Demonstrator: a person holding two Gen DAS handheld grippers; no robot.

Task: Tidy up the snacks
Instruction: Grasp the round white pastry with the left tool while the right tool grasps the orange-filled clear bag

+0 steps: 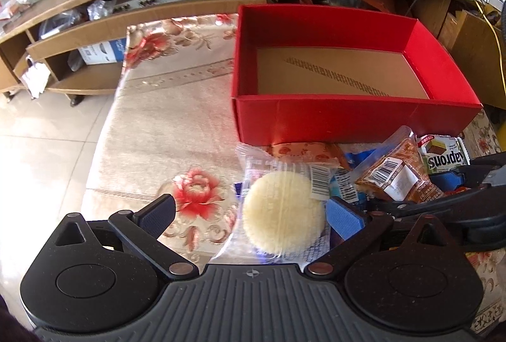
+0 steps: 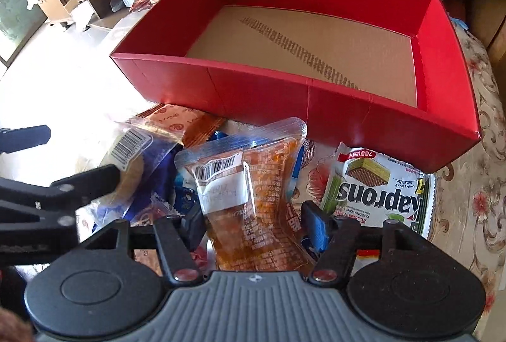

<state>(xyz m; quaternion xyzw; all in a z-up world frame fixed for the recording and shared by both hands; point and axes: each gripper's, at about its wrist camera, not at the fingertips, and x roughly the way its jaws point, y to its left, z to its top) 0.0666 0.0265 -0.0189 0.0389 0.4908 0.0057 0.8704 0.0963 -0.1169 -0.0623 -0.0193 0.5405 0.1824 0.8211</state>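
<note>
An empty red box (image 1: 348,120) with a brown cardboard floor stands on the floral cloth; it also shows in the right wrist view (image 2: 284,95). My left gripper (image 1: 249,215) is open, its fingers either side of a clear-wrapped round pale cake (image 1: 283,215), not pressing it. My right gripper (image 2: 253,223) has its fingers against both sides of an orange snack packet (image 2: 253,203), which stands between them; this packet also shows in the left wrist view (image 1: 398,174). A Kaprons wafer pack (image 2: 376,190) lies to the right.
A pile of other snack wrappers (image 2: 158,184), blue and brown, lies between the grippers. A wooden TV cabinet (image 1: 158,16) with cables stands behind the box. The cloth's left edge (image 1: 107,127) drops to a tiled floor.
</note>
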